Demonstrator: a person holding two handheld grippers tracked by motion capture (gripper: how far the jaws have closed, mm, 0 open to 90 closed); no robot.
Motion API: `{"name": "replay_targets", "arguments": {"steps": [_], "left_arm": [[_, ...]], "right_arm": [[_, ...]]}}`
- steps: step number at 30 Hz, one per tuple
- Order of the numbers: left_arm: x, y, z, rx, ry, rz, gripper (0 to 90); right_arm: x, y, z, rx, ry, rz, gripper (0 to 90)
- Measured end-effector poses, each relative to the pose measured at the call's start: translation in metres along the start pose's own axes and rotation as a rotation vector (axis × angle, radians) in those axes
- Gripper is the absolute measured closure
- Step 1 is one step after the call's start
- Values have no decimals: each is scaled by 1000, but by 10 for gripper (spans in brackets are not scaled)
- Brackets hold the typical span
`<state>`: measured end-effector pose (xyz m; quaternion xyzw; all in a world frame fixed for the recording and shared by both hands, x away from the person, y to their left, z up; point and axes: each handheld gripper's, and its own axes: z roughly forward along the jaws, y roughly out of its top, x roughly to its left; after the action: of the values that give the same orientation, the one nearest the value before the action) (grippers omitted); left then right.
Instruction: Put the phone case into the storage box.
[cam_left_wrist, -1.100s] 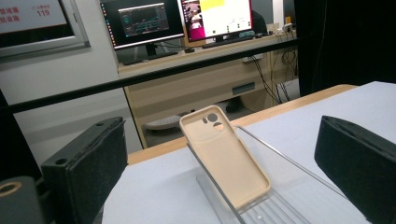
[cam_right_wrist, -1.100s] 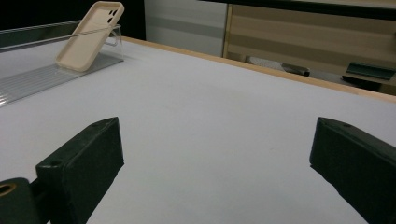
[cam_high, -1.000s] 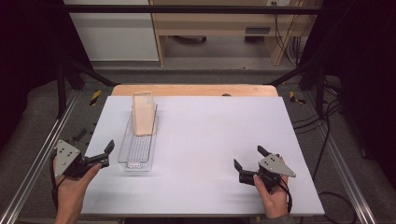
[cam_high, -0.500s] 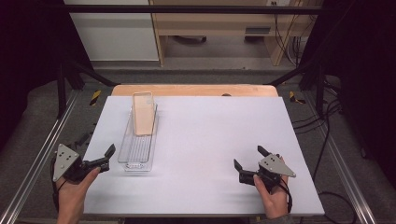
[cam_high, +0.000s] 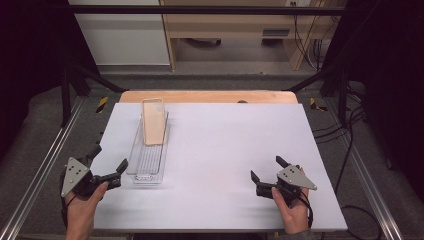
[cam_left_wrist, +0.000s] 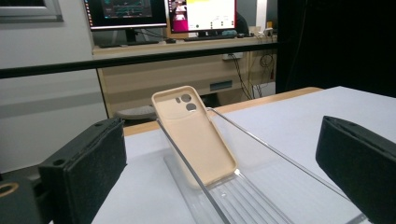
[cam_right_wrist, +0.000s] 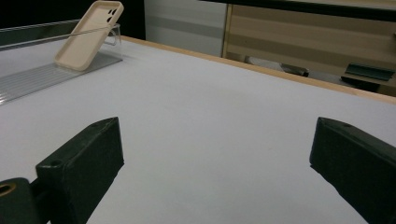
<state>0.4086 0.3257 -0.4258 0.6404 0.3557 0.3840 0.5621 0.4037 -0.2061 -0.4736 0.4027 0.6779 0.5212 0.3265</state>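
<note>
The phone case (cam_high: 154, 121) was leaning in the far end of the clear tray (cam_high: 148, 159), its foot on the tray floor and its top against the end wall, camera holes up. Nearest to me, the left gripper (cam_high: 108, 165) sat just beside the tray's near left corner, jaws wide apart and holding nothing. Over the last second I had brought it down and back toward the table edge by a little, while tray and case had not stirred. I judged that this lined its jaws up along the tray toward the case. The right gripper (cam_high: 266, 169) lay well apart to the tray's right, jaws likewise spread and empty, unmoved. Beyond the tray ran the table's (cam_high: 240, 140) wooden edge.
</note>
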Motion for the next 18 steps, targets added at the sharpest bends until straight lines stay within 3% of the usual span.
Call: {"name": "replay_targets", "arguments": {"steps": [18], "left_arm": [[-4,-15,3,22,-25,-9,18]], "right_arm": [[-2,0,-1,-2,-6,-4,29]]}}
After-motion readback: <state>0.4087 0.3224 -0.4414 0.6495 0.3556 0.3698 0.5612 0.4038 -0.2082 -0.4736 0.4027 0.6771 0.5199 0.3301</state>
